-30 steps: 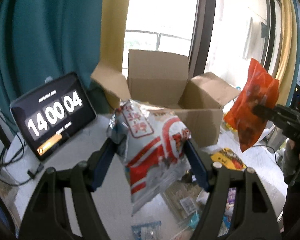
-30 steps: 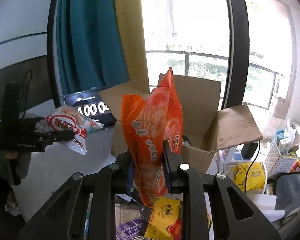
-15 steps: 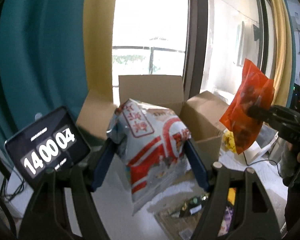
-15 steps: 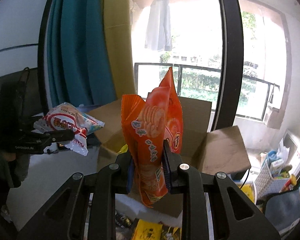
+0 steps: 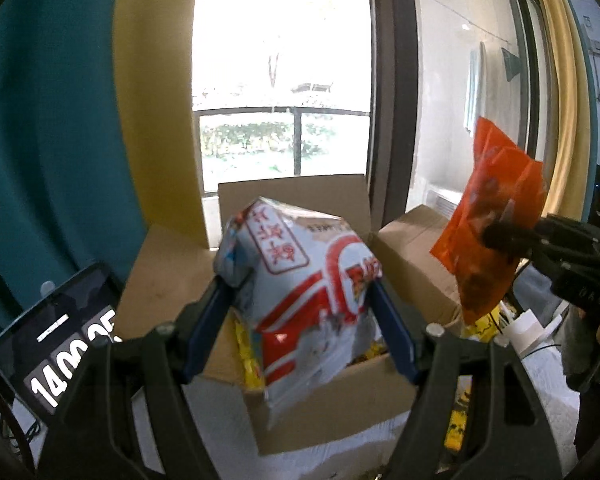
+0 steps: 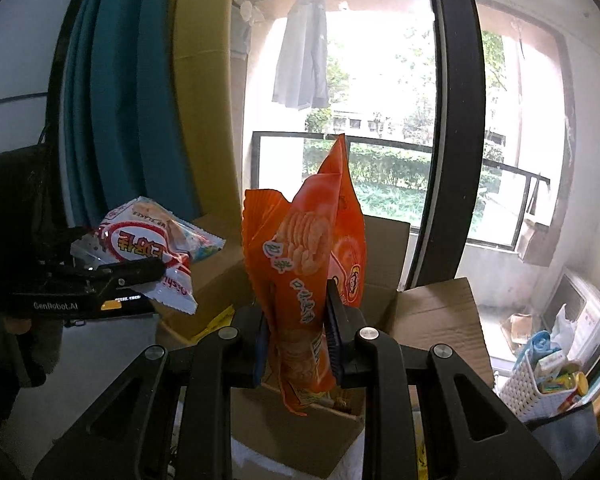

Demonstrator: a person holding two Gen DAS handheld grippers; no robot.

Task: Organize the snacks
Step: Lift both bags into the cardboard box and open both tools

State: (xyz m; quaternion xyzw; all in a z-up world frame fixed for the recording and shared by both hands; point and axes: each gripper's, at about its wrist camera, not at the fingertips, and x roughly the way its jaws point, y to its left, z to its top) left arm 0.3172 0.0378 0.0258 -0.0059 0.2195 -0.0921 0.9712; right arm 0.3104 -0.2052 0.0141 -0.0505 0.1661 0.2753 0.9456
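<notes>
My left gripper [image 5: 300,300] is shut on a puffy white and red snack bag [image 5: 300,292], held above the open cardboard box [image 5: 332,412]. Yellow packets [image 5: 248,356] lie inside the box. My right gripper [image 6: 296,324] is shut on an upright orange chip bag [image 6: 308,264], also over the box [image 6: 300,436]. In the left wrist view the orange bag [image 5: 492,236] hangs at the right in the other gripper [image 5: 496,236]. In the right wrist view the white bag [image 6: 148,248] sits at the left in the other gripper [image 6: 156,270].
A tablet showing a clock [image 5: 56,344] leans at the left of the box. A white basket of small items [image 6: 544,372] stands at the lower right. Teal and yellow curtains [image 5: 60,140] and a window with a railing lie behind. A white cloth [image 5: 540,384] covers the table.
Both grippers have moved forward and up toward the box with their bags. The box now lies right under both bags, and the table's loose snacks have dropped out of view.
</notes>
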